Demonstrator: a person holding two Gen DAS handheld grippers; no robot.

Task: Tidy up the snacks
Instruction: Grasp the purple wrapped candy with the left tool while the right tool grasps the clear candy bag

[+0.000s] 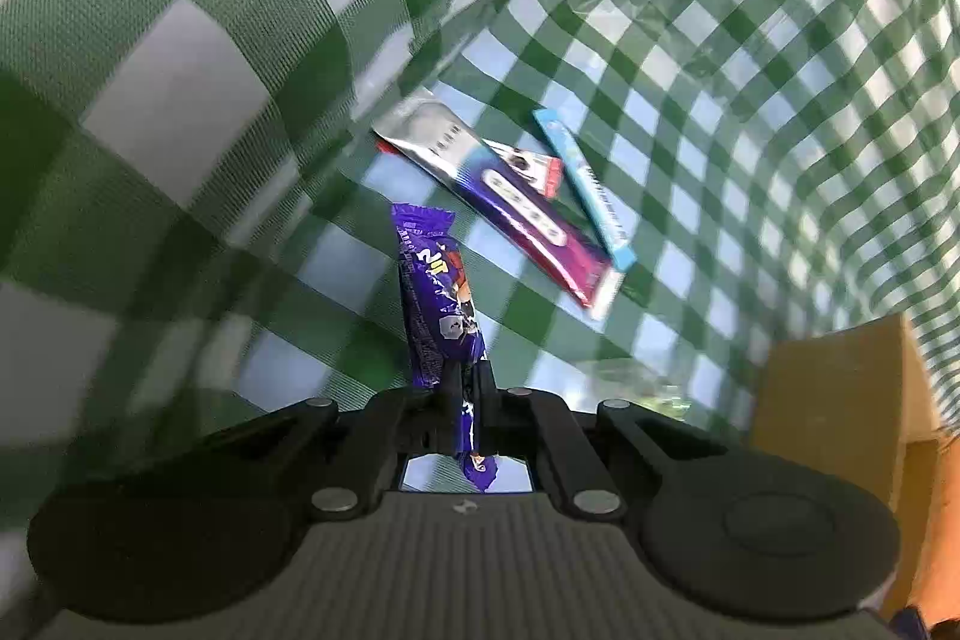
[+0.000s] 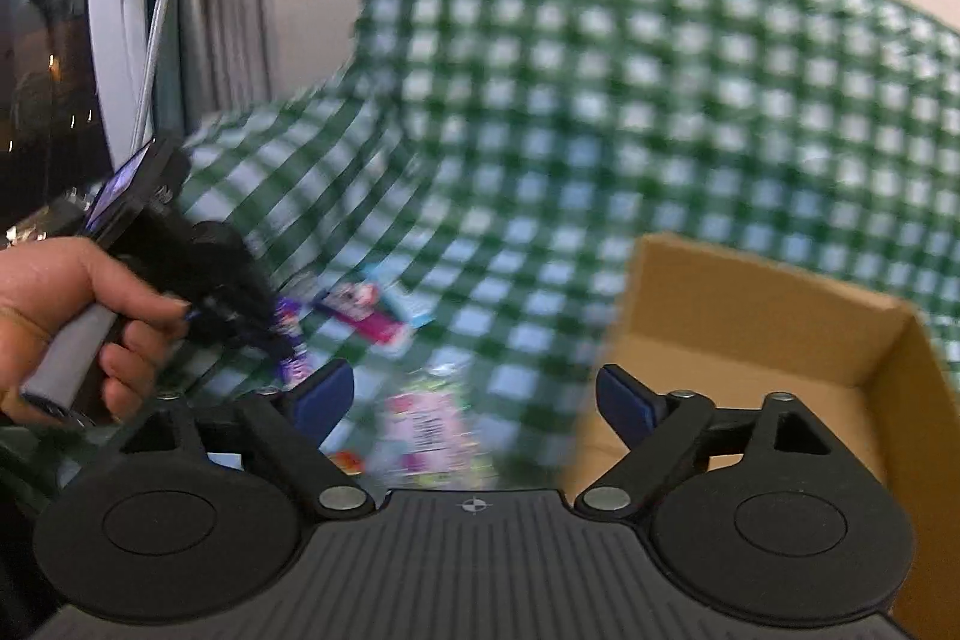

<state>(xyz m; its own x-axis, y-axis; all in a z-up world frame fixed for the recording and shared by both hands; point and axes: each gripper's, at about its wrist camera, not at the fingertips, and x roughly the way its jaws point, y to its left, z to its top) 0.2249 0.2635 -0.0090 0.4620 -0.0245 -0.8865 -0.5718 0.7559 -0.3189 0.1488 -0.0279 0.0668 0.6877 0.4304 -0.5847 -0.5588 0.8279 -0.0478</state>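
My left gripper (image 1: 467, 388) is shut on a purple snack bar (image 1: 435, 298) and holds it above the green checked cloth (image 1: 180, 40). Beyond it lie a purple and silver packet (image 1: 498, 196) and a light blue stick packet (image 1: 585, 187). In the right wrist view my right gripper (image 2: 477, 400) is open and empty, above a blurred pink packet (image 2: 429, 427). The left gripper (image 2: 240, 304) with the purple bar (image 2: 291, 340) shows at the left. An open cardboard box (image 2: 750, 316) stands at the right.
The cardboard box also shows at the lower right of the left wrist view (image 1: 840, 388). The cloth rises in folds behind the snacks (image 2: 600, 70). A white ring light and stand (image 2: 114, 10) are at the far left.
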